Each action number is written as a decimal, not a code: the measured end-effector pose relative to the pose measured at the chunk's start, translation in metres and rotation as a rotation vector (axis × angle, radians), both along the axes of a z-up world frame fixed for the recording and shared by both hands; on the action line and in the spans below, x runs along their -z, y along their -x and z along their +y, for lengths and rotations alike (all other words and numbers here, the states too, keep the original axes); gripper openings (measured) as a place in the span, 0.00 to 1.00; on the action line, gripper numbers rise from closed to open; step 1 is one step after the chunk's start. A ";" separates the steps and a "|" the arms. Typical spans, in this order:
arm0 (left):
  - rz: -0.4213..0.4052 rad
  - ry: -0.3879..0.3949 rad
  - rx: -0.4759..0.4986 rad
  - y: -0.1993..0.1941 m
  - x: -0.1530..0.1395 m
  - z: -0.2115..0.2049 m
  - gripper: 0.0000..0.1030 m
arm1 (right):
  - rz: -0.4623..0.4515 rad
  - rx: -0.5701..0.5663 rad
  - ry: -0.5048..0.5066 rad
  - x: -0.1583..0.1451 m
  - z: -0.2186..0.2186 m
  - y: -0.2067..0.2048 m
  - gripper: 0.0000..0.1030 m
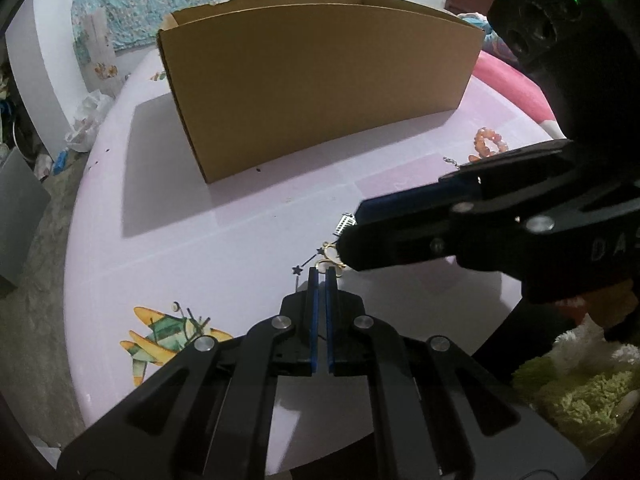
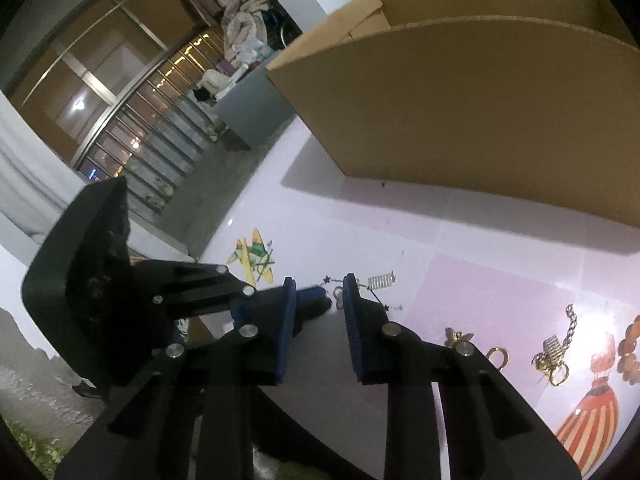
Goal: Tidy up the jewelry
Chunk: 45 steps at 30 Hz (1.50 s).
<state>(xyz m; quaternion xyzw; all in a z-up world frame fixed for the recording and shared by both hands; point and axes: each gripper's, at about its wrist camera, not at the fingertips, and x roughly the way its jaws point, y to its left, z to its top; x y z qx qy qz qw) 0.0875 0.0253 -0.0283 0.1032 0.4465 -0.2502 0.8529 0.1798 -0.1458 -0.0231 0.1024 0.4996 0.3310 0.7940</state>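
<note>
A small tangle of jewelry lies on the pale pink table (image 1: 200, 208): a gold hook earring (image 1: 329, 261), a thin black wire with stars (image 1: 301, 269) and a silver comb-shaped charm (image 1: 345, 225). My left gripper (image 1: 322, 273) is shut, its tips right at the gold earring; whether they pinch it I cannot tell. My right gripper (image 1: 350, 236) reaches in from the right onto the same tangle. In the right wrist view the right gripper (image 2: 319, 286) stands open, with the left gripper's tip (image 2: 318, 300) and the gold earring (image 2: 338, 294) between its fingers and the silver charm (image 2: 382, 280) just beyond.
An open cardboard box (image 1: 320, 92) stands behind the tangle. To the right lie a gold bee charm (image 2: 458, 336), a gold ring (image 2: 498, 356), a gold cluster on a chain (image 2: 552, 360) and an orange bead bracelet (image 1: 488, 142). The table edge drops away on the left.
</note>
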 end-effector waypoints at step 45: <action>0.043 -0.105 -0.085 -0.026 -0.004 -0.034 0.14 | -0.044 0.196 -0.072 -0.005 -0.060 0.019 0.22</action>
